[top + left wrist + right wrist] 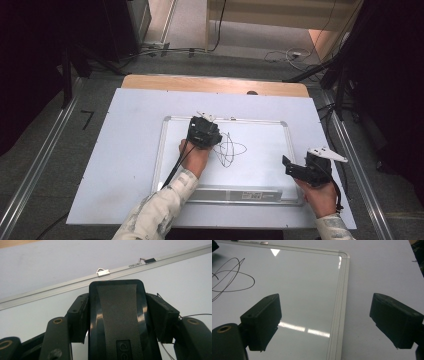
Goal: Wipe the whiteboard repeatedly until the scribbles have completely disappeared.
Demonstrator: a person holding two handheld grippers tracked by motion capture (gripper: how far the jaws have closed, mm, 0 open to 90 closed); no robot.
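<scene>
Two hand-held grippers work over a whiteboard (260,180) lying flat on the worktop (130,150). The left hand-held gripper (204,131) is clamped on a black eraser (117,315), pressed face-down at about nine o'clock of the scribble (229,149), likely so the felt underside can wipe the loops away. The right hand-held gripper (292,167), jaws wide apart and holding nothing, hovers at the board's three o'clock edge, probably just keeping clear. The eraser's wiping face is hidden beneath its body, and whether it touches the board's surface is hard to make out.
</scene>
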